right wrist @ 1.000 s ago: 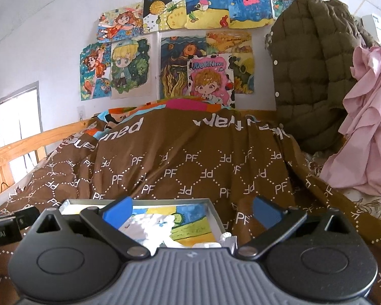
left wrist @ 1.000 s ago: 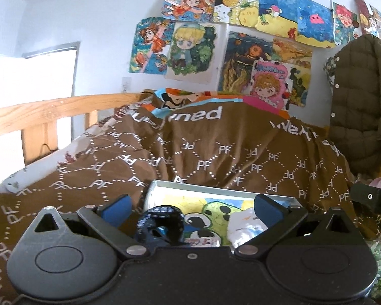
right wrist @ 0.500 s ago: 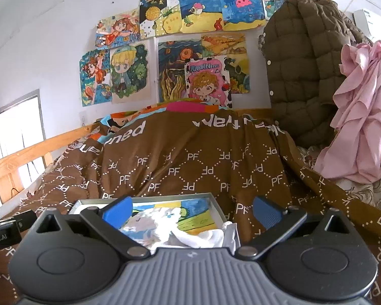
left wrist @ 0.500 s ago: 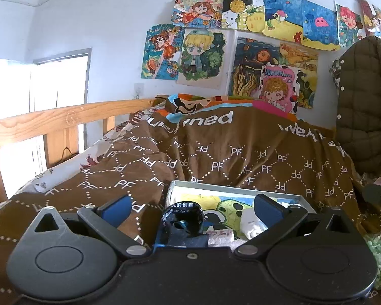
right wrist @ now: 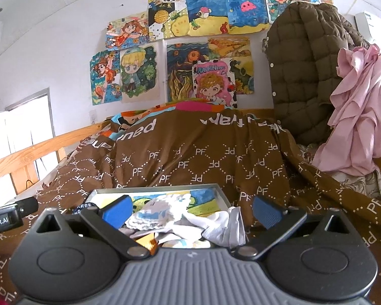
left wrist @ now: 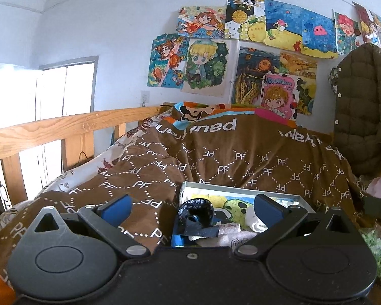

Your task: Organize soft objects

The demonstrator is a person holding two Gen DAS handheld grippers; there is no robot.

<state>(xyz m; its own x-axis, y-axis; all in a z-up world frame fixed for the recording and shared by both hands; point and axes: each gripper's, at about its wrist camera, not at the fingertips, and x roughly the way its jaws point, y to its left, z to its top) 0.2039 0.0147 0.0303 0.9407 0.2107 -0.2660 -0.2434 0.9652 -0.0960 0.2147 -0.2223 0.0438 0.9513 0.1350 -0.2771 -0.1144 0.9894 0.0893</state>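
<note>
Lying in the tray (right wrist: 219, 190) between wide-spread, empty jaws (both grippers): white socks (right wrist: 210, 226), black strap (left wrist: 196, 212).

Both grippers have drawn back and swung left; white socks (right wrist: 216, 225) now lie heaped at the tray's (right wrist: 219, 190) near edge.

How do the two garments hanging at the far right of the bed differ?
The brown quilted jacket is dark, puffy and stitched in padded rows with light snap buttons; the pink garment is pale, thin and bunched in loose folds. The jacket hangs higher and nearer the wall drawings. Both hang beyond the brown blanket.
</note>
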